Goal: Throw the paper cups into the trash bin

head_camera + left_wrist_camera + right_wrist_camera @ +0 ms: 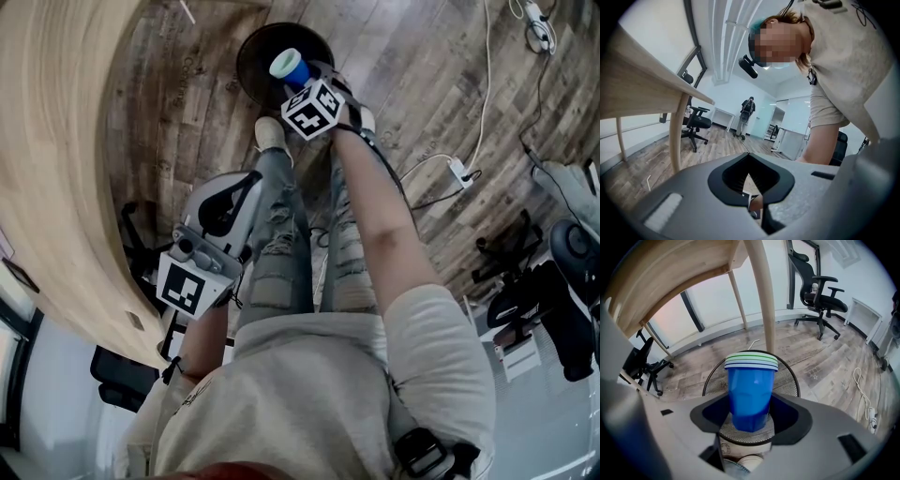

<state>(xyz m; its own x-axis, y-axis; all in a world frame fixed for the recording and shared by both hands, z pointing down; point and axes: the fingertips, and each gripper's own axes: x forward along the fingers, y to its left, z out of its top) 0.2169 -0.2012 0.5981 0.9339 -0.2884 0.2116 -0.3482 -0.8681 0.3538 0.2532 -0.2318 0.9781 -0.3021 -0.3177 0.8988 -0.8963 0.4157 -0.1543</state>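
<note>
At 8 o'clock in the head view, nearest me, my left gripper (pixel 225 211) hung beside the person's jeans-clad legs (pixel 281 253), jaws drawn together on nothing. Farther out at 12 o'clock, my right gripper (pixel 750 416) clamped the lower part of an upright blue paper cup (pixel 751 390). The cup sat directly over a black mesh trash bin (pixel 790 378). Beyond the bin rose a wooden table leg (pixel 764 310), with a black office chair (pixel 820 291) at 2 o'clock.
</note>
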